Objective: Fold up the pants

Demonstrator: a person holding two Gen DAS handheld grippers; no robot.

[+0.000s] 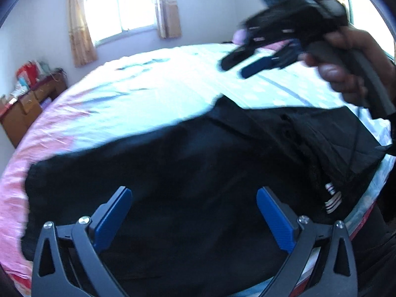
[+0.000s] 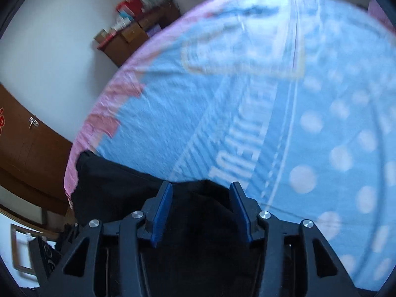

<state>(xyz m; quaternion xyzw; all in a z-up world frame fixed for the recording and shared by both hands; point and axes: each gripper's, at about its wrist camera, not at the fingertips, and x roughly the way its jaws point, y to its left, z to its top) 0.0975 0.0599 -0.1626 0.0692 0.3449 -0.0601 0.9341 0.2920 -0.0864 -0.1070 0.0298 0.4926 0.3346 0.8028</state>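
Bedroom, bright window (image 1: 123, 7) with curtains at the back, a low wooden cabinet (image 1: 27, 104) with clutter by the wall. Bed (image 1: 138, 94) with a blue and pink polka-dot sheet fills both views.

Black pants (image 1: 188, 173) lie on the near part of the bed, close to its pink edge, mostly flat, with a bunched, layered section at the right showing white stripes (image 1: 333, 198). Laid near the edge probably so both tools can reach it.

Left gripper (image 1: 194, 217) hovers low over the middle of the pants, jaws spread wide, nothing between them. Whether it touches the cloth is unclear.

Right gripper (image 2: 200, 210), held in a hand (image 1: 346, 69), is lifted above the bed and blurred in the left view. In its own view the jaws stand partly open, black cloth beneath them, nothing pinched as far as I can tell.

Judgement: fold partly made; both tools seem free for the next grab.
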